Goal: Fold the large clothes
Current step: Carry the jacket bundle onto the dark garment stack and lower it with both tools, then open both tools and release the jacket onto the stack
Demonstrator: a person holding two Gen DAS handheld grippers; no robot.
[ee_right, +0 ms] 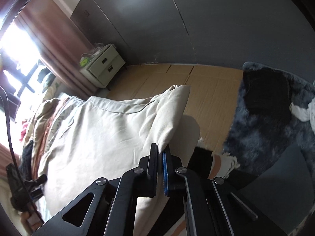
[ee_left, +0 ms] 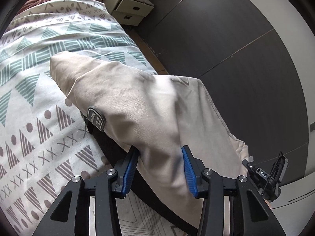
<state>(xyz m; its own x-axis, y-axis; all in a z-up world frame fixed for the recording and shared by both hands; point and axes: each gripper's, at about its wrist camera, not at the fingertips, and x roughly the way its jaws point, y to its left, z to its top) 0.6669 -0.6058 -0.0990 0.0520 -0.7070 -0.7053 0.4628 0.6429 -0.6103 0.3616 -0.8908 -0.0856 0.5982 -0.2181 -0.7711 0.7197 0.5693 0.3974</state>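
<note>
Beige cloth of a large garment [ee_left: 149, 106] lay across the near right part of the bed [ee_left: 39, 90], with one end hanging over the edge toward the dark wardrobe [ee_left: 226, 45]. A dark badge [ee_left: 96, 119] was sewn on it, and something black lay under it.

The left gripper [ee_left: 160, 169] had its blue pads [ee_left: 130, 174] well apart, and the cloth passed between them without being pinched. The right gripper [ee_right: 160, 157] was closed on a corner of the garment [ee_right: 110, 129] and held it raised above the floor [ee_right: 206, 90] at the bed's side.

I judge that the step in hand was taking the edge for a fold. The next move probably called for the left pads to close on the cloth, so both grippers could lift the edge evenly and carry it over the far part.
</note>
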